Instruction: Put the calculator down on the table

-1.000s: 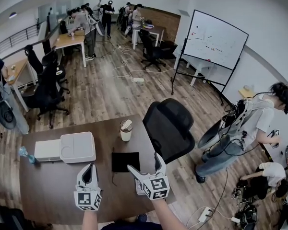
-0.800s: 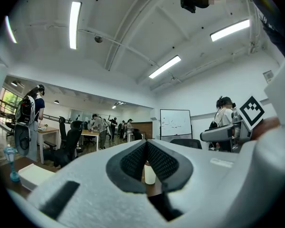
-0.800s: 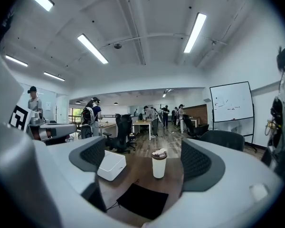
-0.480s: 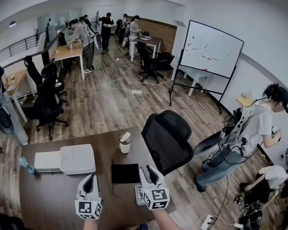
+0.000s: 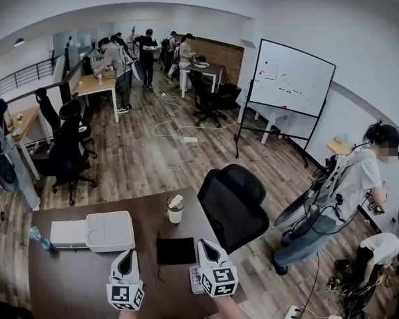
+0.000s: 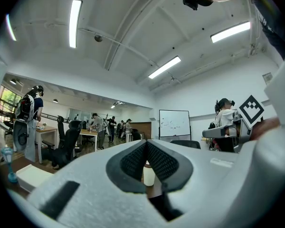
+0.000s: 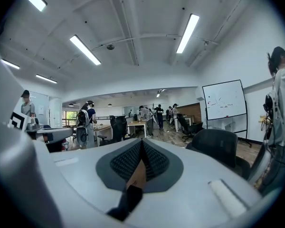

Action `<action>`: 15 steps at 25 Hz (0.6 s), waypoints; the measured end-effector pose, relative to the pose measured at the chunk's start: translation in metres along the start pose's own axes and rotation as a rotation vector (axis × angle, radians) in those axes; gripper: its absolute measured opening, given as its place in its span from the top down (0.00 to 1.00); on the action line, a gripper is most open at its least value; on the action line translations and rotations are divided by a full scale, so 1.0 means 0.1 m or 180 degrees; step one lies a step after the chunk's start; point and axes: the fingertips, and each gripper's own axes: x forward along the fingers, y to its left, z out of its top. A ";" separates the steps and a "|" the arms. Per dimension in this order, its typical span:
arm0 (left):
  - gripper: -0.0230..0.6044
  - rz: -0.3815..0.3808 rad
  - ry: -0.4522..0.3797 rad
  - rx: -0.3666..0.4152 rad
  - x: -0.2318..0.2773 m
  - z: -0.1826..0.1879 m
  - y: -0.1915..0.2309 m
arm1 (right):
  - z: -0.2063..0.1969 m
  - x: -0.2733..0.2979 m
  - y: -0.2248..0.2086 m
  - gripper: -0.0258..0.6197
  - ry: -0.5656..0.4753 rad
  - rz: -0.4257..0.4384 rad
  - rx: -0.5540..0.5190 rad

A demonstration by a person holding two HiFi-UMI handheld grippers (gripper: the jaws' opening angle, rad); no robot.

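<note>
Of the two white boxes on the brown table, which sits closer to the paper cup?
The larger, square box. The flatter box lies on its other side, farther from the cup.

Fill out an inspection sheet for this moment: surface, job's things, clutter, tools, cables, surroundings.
Surface: dark brown table.
Job's things: calculator lies on the table beside the right tool, partly hidden by it, not gripped.
Clutter: white boxes, bottle, lidded cup, black pad.
Tools: left tool shut, empty; right tool has just closed, nothing between its jaws.
Cables: nothing seen on the table; a corded power strip on the floor beyond.
Surroundings: black chair at the table's edge, whiteboard, a person standing at right, others at far desks.
</note>
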 end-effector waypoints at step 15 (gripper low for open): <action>0.97 0.0006 0.0034 -0.0013 -0.05 -0.03 0.00 | -0.02 -0.08 0.02 0.95 0.0025 -0.0008 -0.0151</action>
